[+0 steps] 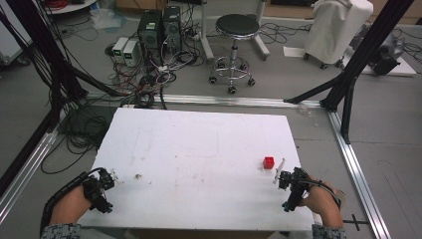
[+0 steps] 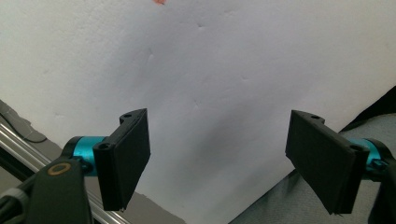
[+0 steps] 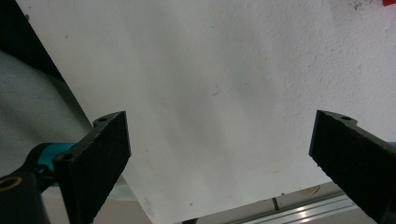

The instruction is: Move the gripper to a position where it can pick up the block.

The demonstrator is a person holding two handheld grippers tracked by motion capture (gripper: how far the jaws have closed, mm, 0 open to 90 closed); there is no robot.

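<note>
Since nobody tells me the job, I can only guess that nothing is started yet. My left tongs point(image 1: 110, 175) sit at the left edge of the counter point(image 1: 199, 149), wide open, holding nothing. Going right, the white top is bare, with a few small dirty marks. A little red block point(image 1: 268, 162) stands near the right edge, just beside my right tongs point(image 1: 279, 172), which also gape wide and hold nothing. I think the block waits to be picked up. Behind the counter are messy cables point(image 1: 144, 79), a black stool point(image 1: 237, 30) and a grey floor.
</note>
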